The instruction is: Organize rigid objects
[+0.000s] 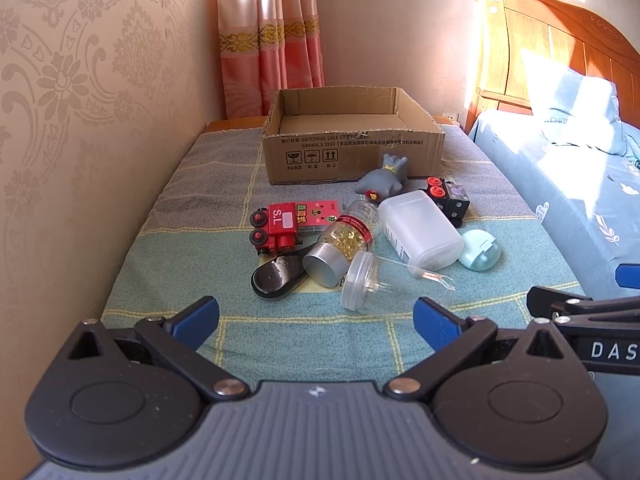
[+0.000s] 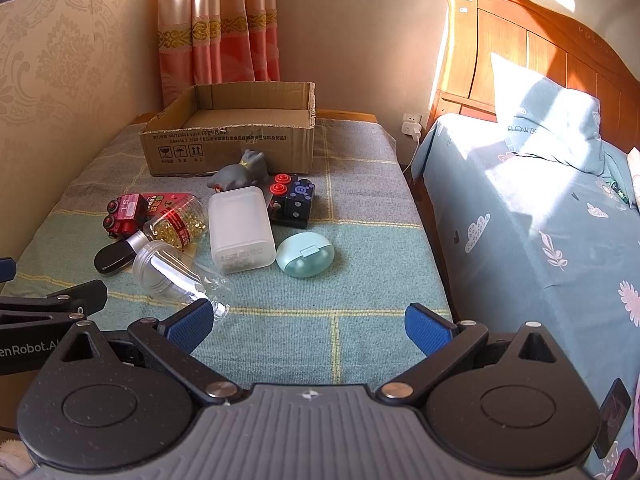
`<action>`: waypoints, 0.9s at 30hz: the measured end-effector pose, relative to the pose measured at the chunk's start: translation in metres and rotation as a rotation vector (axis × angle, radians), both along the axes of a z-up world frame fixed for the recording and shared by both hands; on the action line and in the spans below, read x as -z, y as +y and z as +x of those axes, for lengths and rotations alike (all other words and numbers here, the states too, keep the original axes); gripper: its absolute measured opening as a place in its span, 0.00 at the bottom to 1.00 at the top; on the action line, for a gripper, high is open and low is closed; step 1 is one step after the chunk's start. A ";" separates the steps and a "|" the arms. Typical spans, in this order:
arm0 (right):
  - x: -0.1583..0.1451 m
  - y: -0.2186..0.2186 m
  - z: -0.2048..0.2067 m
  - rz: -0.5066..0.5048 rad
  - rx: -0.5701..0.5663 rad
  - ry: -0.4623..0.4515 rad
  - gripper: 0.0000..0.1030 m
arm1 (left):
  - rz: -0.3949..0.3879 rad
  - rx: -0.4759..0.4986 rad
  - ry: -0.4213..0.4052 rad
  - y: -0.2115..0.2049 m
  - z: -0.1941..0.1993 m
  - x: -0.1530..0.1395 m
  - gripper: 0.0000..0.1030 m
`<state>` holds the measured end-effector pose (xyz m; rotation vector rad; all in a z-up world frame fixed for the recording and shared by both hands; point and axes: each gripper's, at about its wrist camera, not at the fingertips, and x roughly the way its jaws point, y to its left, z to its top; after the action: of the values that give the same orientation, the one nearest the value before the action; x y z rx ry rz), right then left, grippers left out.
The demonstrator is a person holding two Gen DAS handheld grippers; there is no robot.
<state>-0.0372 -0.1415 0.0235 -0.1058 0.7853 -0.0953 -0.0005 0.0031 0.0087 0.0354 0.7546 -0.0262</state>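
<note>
Both grippers hover low over the near end of the cloth-covered surface (image 1: pixel 168 240), side by side and facing the clutter. The left gripper (image 1: pixel 316 316) has its jaws spread wide with nothing between them; the right gripper (image 2: pixel 308 322) likewise has its jaws wide apart and empty, its left blue pad (image 2: pixel 190 322) overlapping the tip of the clear plastic container (image 2: pixel 176 276) in the right wrist view, though contact cannot be judged.

The objects lie in a loose heap mid-surface. The clear plastic container lies on its side, lid end toward the far left, long axis running diagonally toward the right gripper. The pill bottle (image 1: pixel 344 244) also lies on its side, its silver cap pointing toward the grippers. Beside it, the frosted white box (image 1: pixel 420 228) lies flat, its long axis running from far left to near right. The red toy train (image 1: pixel 276 228) lies on its side at the left, wheels facing left. A black oval case (image 1: pixel 276 276) sits in front of it. The teal oval case (image 1: pixel 480 254) rests at the right, the black block toy (image 1: pixel 452 200) behind it, and the grey toy figure (image 1: pixel 384 182) touching the open cardboard box (image 1: pixel 352 156) at the far end.
</note>
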 end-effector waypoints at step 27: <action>0.011 -0.014 0.031 0.004 -0.193 -0.036 1.00 | 0.025 0.071 0.020 0.019 0.041 0.026 0.99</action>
<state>-0.0064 -0.1556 0.0121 -0.1748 0.7356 0.0865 0.0407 0.0220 -0.0174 0.0862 0.7732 -0.0847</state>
